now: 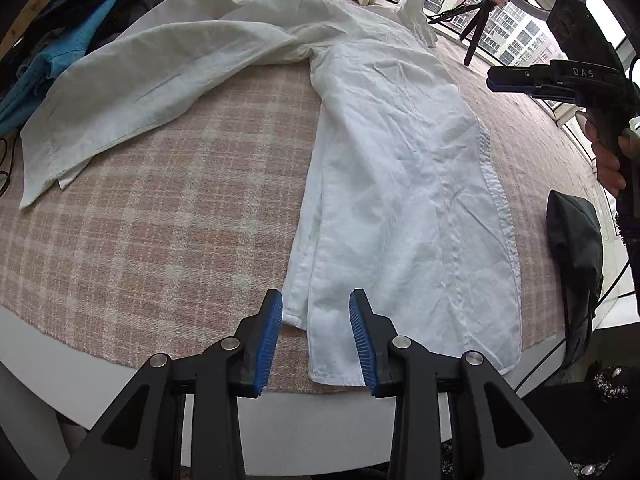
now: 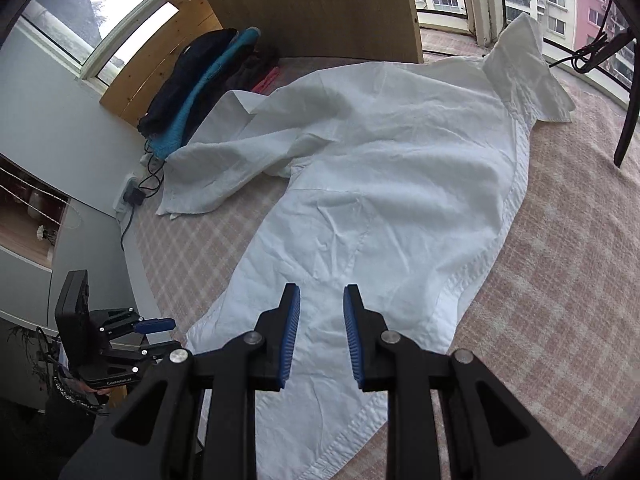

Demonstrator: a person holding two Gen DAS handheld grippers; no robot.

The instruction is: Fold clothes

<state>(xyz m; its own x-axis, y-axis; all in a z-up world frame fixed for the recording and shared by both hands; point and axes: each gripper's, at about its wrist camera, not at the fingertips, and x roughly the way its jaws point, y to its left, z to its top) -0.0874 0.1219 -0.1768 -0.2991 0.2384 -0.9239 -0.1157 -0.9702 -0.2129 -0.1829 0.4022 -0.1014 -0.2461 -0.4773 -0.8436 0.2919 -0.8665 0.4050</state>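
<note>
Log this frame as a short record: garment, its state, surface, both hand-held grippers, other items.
garment: white woven shirt
state: body folded lengthwise, one sleeve spread sideways
surface: pink plaid cloth
left hand-held gripper: open, over the hem, gripping nothing
right hand-held gripper: open, above the shirt, empty
other: pile of dark and teal clothes beyond the sleeve

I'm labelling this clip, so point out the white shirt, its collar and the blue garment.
white shirt [image 2: 380,200], right wrist view, middle of body.
collar [image 2: 520,68], right wrist view, raised flap.
blue garment [image 1: 72,44], left wrist view, folded edge.
</note>
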